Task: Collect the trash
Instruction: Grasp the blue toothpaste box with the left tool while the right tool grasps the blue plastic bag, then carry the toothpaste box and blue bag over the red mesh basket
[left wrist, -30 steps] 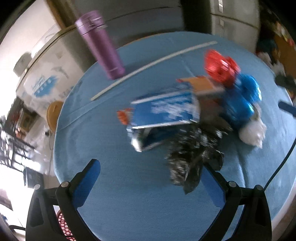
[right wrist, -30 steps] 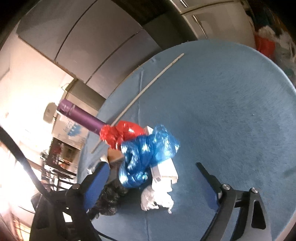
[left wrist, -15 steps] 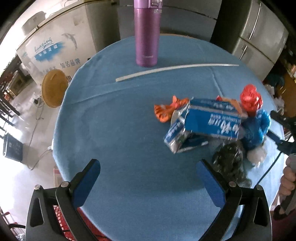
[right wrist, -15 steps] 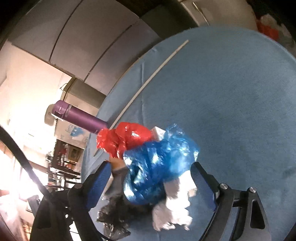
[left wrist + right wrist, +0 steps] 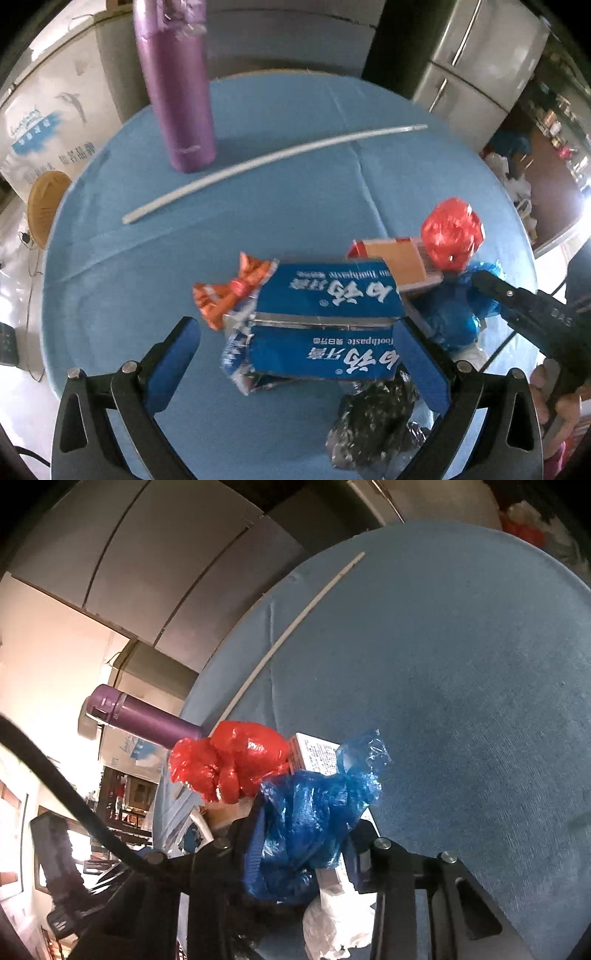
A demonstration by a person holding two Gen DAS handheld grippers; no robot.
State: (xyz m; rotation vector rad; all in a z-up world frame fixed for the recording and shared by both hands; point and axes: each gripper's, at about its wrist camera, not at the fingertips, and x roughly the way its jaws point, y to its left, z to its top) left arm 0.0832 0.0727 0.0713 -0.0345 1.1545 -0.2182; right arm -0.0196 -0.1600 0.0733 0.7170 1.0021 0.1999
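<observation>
A heap of trash lies on the round blue table [image 5: 295, 192]. In the left wrist view a blue toothpaste box [image 5: 325, 332] lies between the fingers of my open left gripper [image 5: 295, 365], with an orange wrapper [image 5: 229, 295], a brown carton [image 5: 399, 266], a red plastic ball [image 5: 452, 236] and black crumpled foil [image 5: 373, 421] around it. My right gripper [image 5: 303, 845] is shut on the crumpled blue plastic bag [image 5: 314, 819], which also shows in the left wrist view [image 5: 454, 321]. Red plastic [image 5: 232, 760] and white tissue [image 5: 332, 923] lie beside it.
A tall purple flask [image 5: 177, 85] stands at the table's far left edge, also in the right wrist view [image 5: 144, 716]. A long white rod [image 5: 266, 162] lies across the table behind the heap. Grey cabinets and a fridge [image 5: 480, 70] stand beyond the table.
My left gripper has come down and forward around the toothpaste box. My right gripper has moved onto the blue plastic bag and closed on it.
</observation>
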